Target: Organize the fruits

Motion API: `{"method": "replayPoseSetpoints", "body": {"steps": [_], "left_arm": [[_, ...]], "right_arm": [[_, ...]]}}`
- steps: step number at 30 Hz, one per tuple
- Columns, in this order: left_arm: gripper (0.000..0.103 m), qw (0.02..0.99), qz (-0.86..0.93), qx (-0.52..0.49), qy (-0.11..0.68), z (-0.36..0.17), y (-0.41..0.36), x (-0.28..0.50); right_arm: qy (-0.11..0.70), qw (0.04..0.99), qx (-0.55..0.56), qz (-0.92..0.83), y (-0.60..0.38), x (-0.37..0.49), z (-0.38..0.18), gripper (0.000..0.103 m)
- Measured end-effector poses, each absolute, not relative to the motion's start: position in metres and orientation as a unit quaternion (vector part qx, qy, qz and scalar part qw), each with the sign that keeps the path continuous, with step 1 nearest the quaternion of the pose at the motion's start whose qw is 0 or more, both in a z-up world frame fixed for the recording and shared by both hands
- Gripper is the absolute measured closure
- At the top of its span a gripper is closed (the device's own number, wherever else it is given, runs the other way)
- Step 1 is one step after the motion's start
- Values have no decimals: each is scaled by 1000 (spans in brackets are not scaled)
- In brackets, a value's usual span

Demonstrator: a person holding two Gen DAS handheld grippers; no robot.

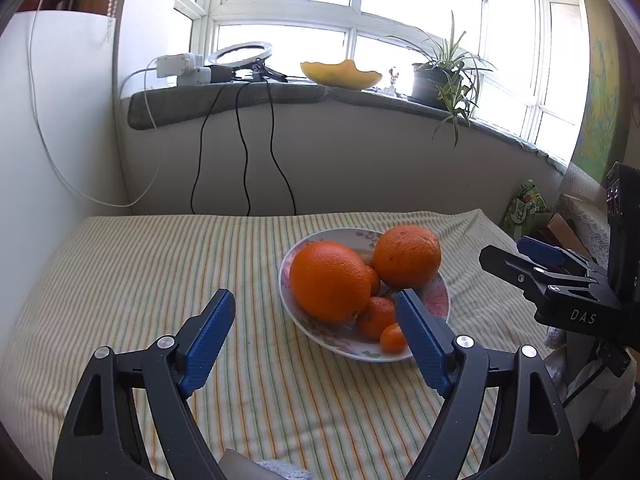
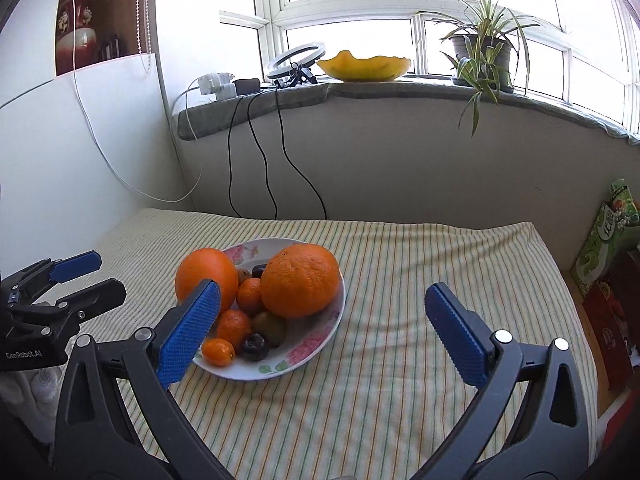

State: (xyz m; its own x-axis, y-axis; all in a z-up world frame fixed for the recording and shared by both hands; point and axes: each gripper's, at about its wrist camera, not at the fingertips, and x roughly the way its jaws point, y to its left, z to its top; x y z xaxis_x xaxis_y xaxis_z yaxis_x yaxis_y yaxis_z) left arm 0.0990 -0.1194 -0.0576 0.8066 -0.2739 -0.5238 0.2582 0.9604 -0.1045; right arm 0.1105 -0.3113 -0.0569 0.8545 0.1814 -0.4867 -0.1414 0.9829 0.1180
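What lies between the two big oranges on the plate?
A small mandarin sits in the gap between the left orange and the right orange on the plate, clearest in the right wrist view.

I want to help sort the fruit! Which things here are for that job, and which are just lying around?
For the job:
- plate
- two big oranges
- small mandarins
- kiwi
- dark plum
- left gripper and right gripper, both open

Just lying around:
- potted plant
- yellow bowl
- ring light
- green packet

The plate (image 2: 320,344) of fruit sits on the table (image 2: 400,380), with the windowsill (image 2: 400,90) behind it.
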Motion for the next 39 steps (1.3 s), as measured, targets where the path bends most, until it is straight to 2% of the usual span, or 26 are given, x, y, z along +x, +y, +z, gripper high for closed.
{"method": "replayPoseSetpoints", "body": {"steps": [8, 23, 39], "left_arm": [[21, 948, -128, -7, 291, -76, -122, 101], [21, 963, -120, -12, 241, -54, -113, 66], [21, 967, -124, -18, 223, -44, -108, 38]], "right_arm": [[249, 966, 41, 62, -312, 107, -70, 0], [218, 974, 51, 48, -304, 62, -47, 0], [217, 974, 45, 51, -289, 30, -39, 0]]}}
